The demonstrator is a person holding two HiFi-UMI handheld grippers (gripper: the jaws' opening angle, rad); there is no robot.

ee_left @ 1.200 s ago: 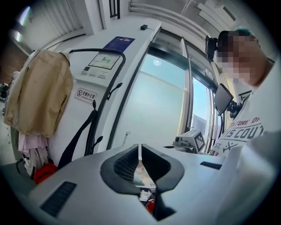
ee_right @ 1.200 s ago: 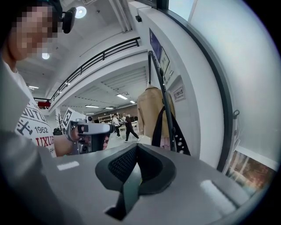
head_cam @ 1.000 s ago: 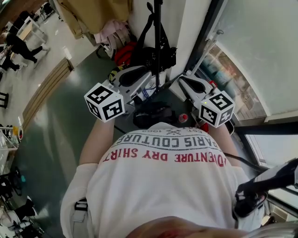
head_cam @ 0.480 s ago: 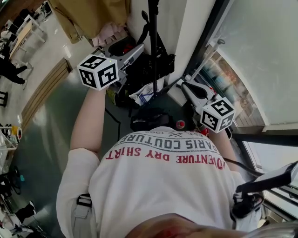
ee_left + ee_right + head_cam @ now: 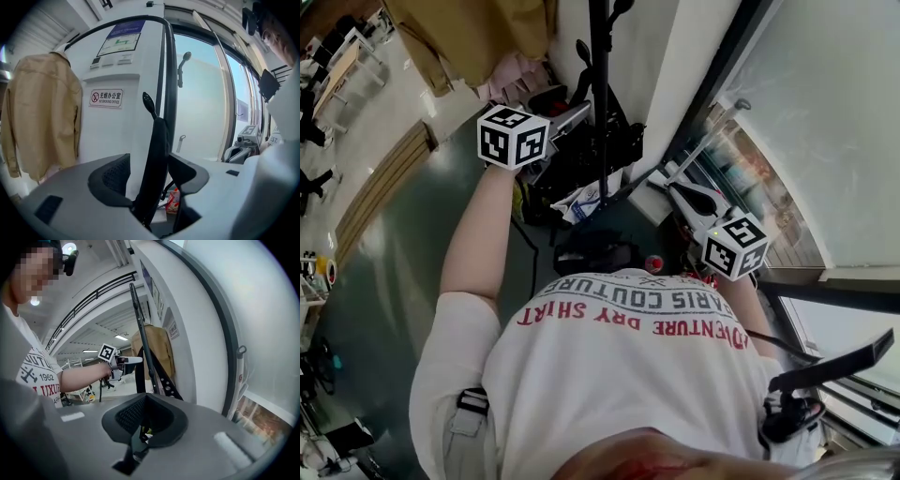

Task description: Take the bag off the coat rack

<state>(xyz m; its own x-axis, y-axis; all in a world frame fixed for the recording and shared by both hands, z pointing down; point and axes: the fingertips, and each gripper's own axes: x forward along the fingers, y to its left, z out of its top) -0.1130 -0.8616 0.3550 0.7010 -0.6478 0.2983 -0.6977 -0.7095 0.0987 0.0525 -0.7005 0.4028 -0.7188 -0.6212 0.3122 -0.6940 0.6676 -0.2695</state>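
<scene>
The left claw [image 5: 151, 177] is opening around the black strap [image 5: 157, 150] of the soft, seemingly light bag [image 5: 579, 157] hanging on the coat rack [image 5: 600, 56], a good place for gripping it, while the right claw [image 5: 144, 422] is waiting clenched, lower.

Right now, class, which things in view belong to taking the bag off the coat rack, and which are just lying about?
Job: black bag strap, coat rack pole, left claw (opening, strap between its jaws).
Lying about: tan jacket, no-smoking sign, red packet.
</scene>
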